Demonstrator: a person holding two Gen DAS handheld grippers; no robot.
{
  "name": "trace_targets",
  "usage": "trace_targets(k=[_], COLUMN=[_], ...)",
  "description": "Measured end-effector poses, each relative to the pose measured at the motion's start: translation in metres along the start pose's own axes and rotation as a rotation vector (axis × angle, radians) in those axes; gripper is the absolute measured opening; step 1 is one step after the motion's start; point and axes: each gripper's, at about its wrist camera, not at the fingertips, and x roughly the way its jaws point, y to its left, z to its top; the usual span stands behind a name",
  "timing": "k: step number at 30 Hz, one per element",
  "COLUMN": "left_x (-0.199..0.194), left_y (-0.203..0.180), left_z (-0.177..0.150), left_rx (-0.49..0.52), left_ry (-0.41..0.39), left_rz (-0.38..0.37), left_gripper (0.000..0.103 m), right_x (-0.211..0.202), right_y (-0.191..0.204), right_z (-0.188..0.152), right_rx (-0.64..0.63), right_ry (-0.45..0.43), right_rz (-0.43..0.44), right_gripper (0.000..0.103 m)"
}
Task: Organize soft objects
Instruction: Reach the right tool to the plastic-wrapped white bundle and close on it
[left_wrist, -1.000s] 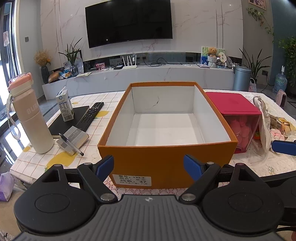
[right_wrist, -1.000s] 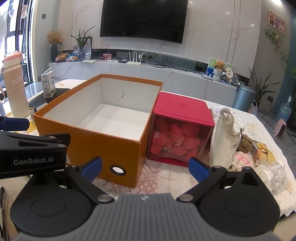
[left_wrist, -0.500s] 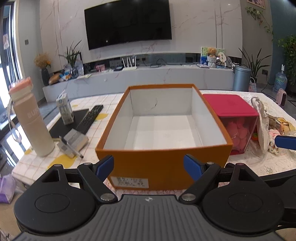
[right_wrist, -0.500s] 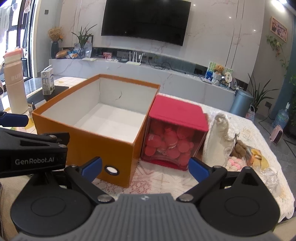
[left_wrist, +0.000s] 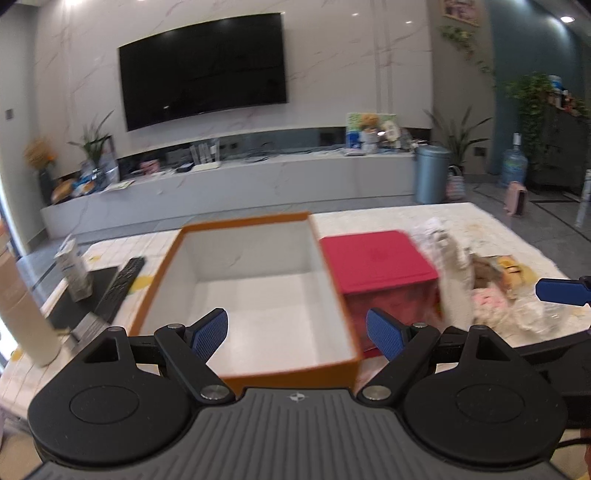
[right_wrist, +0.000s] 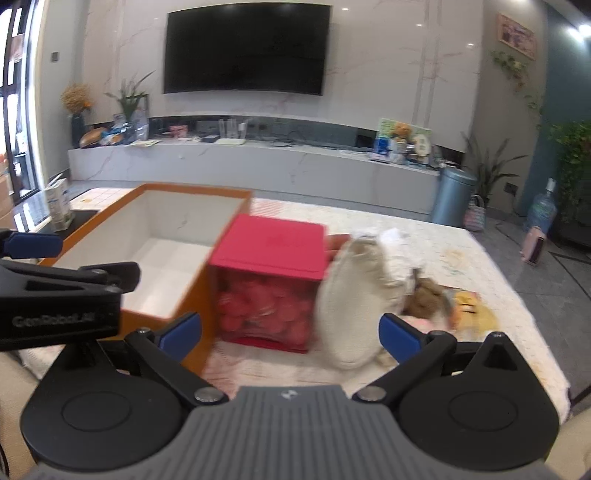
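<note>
An open orange box (left_wrist: 255, 373) with a white, empty inside stands on the table; it also shows in the right wrist view (right_wrist: 192, 317). Right of it stands a clear cube with a red lid (left_wrist: 373, 254) (right_wrist: 273, 243), full of pink soft pieces. Further right lie a cream cloth bag (right_wrist: 351, 295) (left_wrist: 454, 273), a brown plush (right_wrist: 424, 295) and pink and yellow soft things (left_wrist: 495, 295). My left gripper (left_wrist: 297, 330) is open and empty above the box's near edge. My right gripper (right_wrist: 290, 332) is open and empty in front of the cube and bag.
Left of the box are a beige bottle (left_wrist: 26, 314), a milk carton (left_wrist: 74, 269), a remote (left_wrist: 118, 291) and a black notebook (left_wrist: 85, 295). The table's near edge runs just under both grippers. A TV wall and low cabinet stand behind.
Both grippers have risen and tilted, so the table sits lower and farther in view. Both stay open and empty. Nothing on the table has moved.
</note>
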Motion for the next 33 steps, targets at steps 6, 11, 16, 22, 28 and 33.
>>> trace_targets(k=[6,11,16,22,28,33], left_x=[0.014,0.026,0.048,0.081,0.118,0.132], left_y=[-0.021,-0.045,-0.074,-0.107,-0.131,-0.135], left_z=[0.014,0.009,-0.003,-0.026,-0.045,-0.044], left_rx=[-0.007,0.052,0.057,0.066,0.041,-0.031], left_ry=[0.026,0.032,0.073,0.035,0.118,0.127], left_rz=[-0.118,-0.173,-0.308,-0.303,-0.309,-0.287], left_gripper=[0.1,0.1,0.1,0.1,0.081,0.066], right_x=[-0.002,-0.01,0.022,0.058,0.097,0.099], right_y=[-0.055,-0.116,-0.179,-0.219,-0.249,-0.252], right_z=[0.021,0.058,0.079,0.031,-0.006,0.012], right_rx=[0.042,0.174,0.375,0.61,0.712,0.568], right_ry=[0.038,-0.035,-0.002,0.025,0.173,0.163], right_rz=[-0.111,-0.183,-0.153,-0.13,-0.166,-0.202], right_gripper=[0.1,0.1,0.1,0.1,0.1,0.099])
